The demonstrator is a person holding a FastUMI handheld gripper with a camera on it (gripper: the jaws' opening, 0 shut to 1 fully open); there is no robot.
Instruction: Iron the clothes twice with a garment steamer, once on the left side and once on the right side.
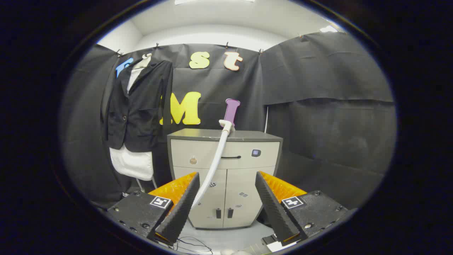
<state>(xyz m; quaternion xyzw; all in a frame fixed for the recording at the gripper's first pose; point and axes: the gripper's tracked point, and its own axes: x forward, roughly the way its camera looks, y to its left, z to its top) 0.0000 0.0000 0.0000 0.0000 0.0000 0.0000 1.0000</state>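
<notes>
Fingers spread wide, nothing between them, aimed at the grey cabinet dead ahead. The garment steamer head, purple handle, stands upright at the back of the cabinet top w/ its white hose dropping down the cabinet front and passing just behind the left finger's tip. The clothes, a dark jacket over a white shirt on a hanger/stand, hang to the left of the cabinet, against the booth wall, well apart from the fingers. Judgement: task not started, steamer untouched, first step is the reach & grab on the handle. Risks from here: handle is slim and upright, prob. only leaning or perched, so an off-centre close could tip it off the back or knock it sideways before both fingers bite. Hose hangs right in the approach line; a finger could snag it going in and drag the head off the top. Once lifted, hose may pull taut or swing, limiting reach toward the jacket and twisting the head in the grip. At the jacket, pressing too hard could swing the garment on its stand, so the pass skids off instead of running down the left or right side. Loose cable on the floor below the fingers; can't tell what it belongs to.
</notes>
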